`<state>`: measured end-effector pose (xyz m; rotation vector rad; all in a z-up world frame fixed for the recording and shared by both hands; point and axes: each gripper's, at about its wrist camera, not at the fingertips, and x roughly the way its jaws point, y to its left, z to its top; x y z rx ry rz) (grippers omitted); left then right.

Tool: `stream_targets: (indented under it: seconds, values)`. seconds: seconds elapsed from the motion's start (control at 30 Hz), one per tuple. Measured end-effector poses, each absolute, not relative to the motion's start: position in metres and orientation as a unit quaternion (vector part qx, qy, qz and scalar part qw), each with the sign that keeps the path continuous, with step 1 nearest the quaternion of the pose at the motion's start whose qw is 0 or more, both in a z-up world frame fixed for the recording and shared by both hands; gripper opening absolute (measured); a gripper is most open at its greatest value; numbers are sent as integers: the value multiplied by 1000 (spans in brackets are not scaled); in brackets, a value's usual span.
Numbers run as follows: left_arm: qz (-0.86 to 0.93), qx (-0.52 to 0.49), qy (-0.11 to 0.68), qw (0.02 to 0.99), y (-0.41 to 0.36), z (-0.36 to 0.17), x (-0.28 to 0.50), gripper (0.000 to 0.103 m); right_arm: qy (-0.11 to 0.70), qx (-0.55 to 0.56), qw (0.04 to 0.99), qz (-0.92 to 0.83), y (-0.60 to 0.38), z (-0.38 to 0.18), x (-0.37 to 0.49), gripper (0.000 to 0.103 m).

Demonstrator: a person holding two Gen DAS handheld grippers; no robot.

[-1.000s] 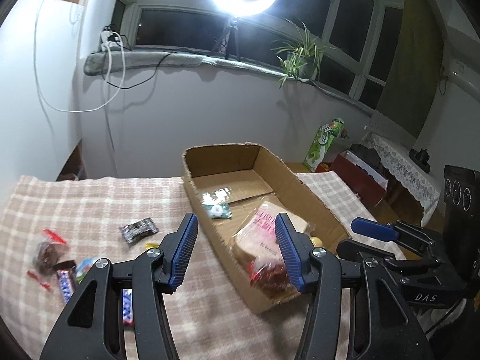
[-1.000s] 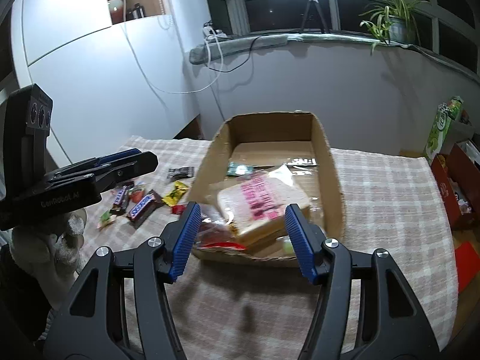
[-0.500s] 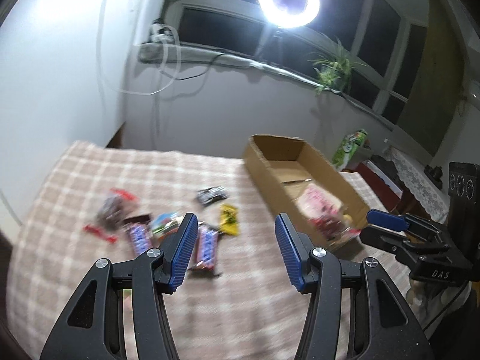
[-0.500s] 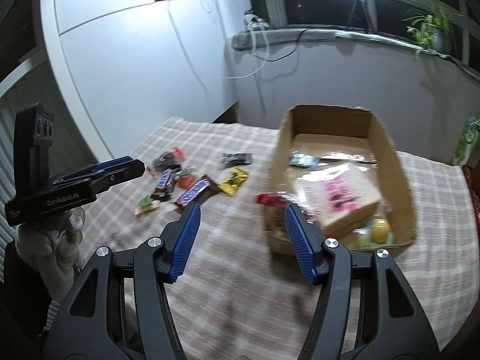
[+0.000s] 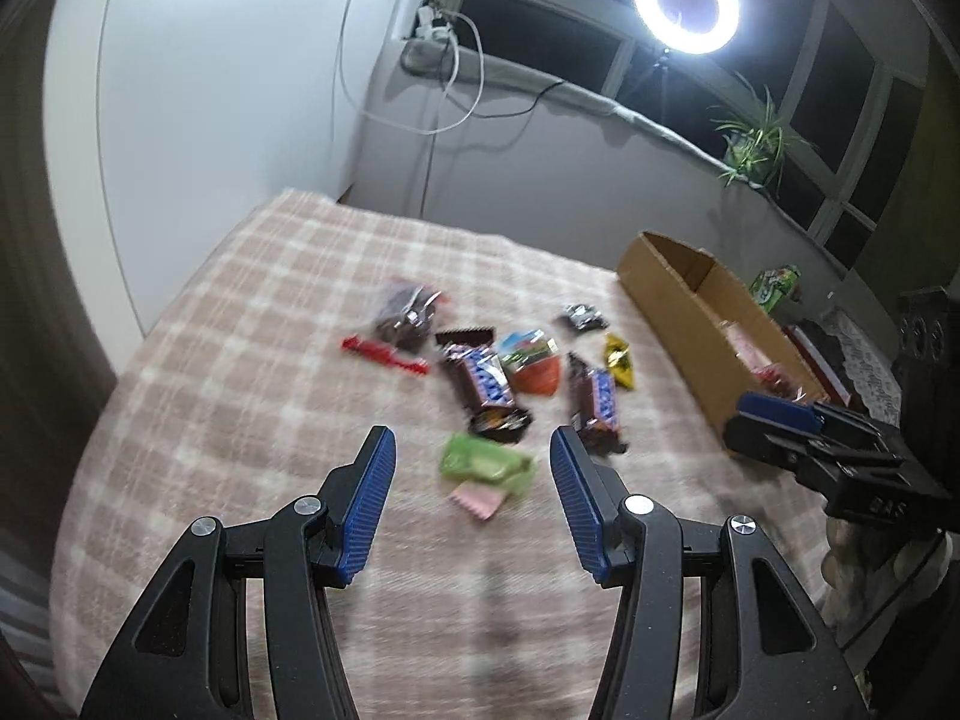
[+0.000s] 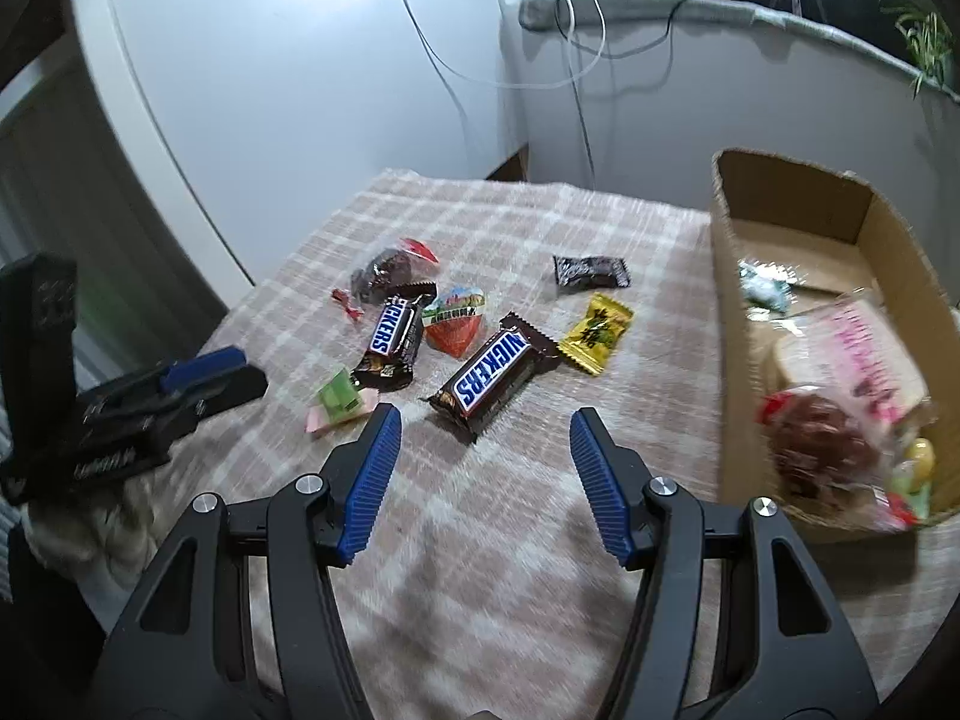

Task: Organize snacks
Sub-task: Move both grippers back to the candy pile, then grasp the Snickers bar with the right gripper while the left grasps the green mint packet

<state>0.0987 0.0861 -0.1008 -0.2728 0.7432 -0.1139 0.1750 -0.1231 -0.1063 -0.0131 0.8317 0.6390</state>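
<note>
My landmark was the cardboard box [image 6: 798, 324], which stood on the checked cloth [image 6: 480, 540] at the right. Everything still to be sorted lay to the left of the box, well apart from its wall.

Farthest from the box, my left tongs [image 5: 471, 498] were spread wide and held nothing; they hovered over the green and pink packet [image 5: 483, 468]. This packet looked small, light and soft, so I judged it would crumple easily, and I would pinch it across its flat middle.

Nearer to the box lay the dark bag with red ends [image 6: 384, 273], the first Snickers bar [image 6: 393, 339] and the strawberry packet [image 6: 453, 324], all touching or just beside each other. The bag seemed loose and slippery film, best taken at its bulk and not at the twisted end.

Then came the second Snickers bar [image 6: 495, 369], just in front of my right tongs [image 6: 483, 480], which were also wide and empty. A bar like this is stiff enough and light; I would close on its long sides at the middle, because the glossy wrapper could slide at the crimped ends.

Closest to the box lay the yellow candy [image 6: 597, 333] and the black packet [image 6: 591, 272]. Inside the box were already a bread bag [image 6: 852, 360] and some smaller sweets.
</note>
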Motion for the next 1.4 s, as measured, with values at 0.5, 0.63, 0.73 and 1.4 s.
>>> stream_targets:
  seconds: [0.5,0.63,0.73,1.4]
  values:
    - [-90,-87,411,903,67,-133,128,62,454,27,843,287,-95,-140,231,61]
    - [-93,-83,418,900,64,-136,137,62,463,32,838,288,-90,-146,239,61]
    - [-94,-83,420,899,64,-138,143,62,461,21,839,288,-85,-145,240,61]
    - [-90,-65,409,906,61,-136,139,32,441,-31,850,285,-80,-145,230,32]
